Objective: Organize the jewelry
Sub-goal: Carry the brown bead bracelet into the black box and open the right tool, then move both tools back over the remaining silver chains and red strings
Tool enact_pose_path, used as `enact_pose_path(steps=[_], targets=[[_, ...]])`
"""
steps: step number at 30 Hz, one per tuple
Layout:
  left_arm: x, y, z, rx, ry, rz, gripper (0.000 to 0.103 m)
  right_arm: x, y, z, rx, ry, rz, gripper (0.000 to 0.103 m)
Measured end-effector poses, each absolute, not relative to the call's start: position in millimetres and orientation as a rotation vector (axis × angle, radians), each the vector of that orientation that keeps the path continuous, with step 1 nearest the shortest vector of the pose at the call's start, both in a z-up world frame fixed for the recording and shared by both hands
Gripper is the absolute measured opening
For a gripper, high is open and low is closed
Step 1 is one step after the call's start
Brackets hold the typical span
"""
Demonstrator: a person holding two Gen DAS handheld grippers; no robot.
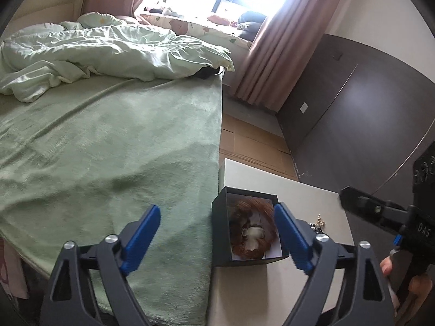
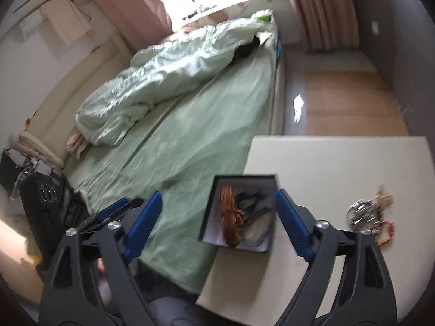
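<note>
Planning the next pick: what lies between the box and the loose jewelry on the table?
Only bare table; the right wrist view shows the box and the jewelry apart.

You have a small white table standing just beside the bed, its left edge against the green bedspread. On it, near that left edge, sits an open dark box holding a brown woven piece and some blurred items you cannot make out. Well apart to the right lies a loose heap of jewelry: silvery, gold and red-orange pieces tangled together. On the bed, a crumpled pale green duvet lies at the far end.
</note>
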State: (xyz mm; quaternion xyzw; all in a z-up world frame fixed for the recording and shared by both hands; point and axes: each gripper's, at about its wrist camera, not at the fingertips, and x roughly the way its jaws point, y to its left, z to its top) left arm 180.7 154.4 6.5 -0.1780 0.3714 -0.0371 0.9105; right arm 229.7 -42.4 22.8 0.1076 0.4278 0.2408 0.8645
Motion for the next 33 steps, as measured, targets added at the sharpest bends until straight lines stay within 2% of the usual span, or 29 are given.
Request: enact_pose_path(steps=[7,21,24,26,28,30,32,33], targets=[[174.5,134.3,12.0,-0.328,0.74,-0.095,0.095,222.2,-96.5,19.7,0.192,0.88,0.371,0.085],[184.8,57.4,13.9,-0.267,0.756,-0.217,0.094,213.9,-199.5,-2.2,0.253,0.929,0.224,0.087],[189.2,40.4,11.1,-0.255,0.769,-0.249,0.088,212.9,-217.3,-13.5,0.285,0.948,0.212,0.087],[194.2,25.2,7.2,-0.243,0.793,-0.288,0.079,212.6,-227.2,-20.8,0.307,0.96,0.208,0.087],[197.0,13.0,2.8,-0.235,0.811,-0.317,0.075,212.1,-235.6,-29.5,0.317,0.97,0.194,0.087],[200.4,-1.2,-2.2,-0.224,0.828,-0.349,0.069,210.6,-242.5,-38.4,0.331,0.981,0.184,0.083],[205.9,-16.3,-9.8,-0.223,0.859,-0.387,0.059,209.8,-247.7,-46.8,0.346,0.994,0.182,0.073],[208.1,-21.2,-13.2,-0.227,0.872,-0.398,0.056,208.9,-251.0,-51.6,0.358,1.0,0.178,0.073]])
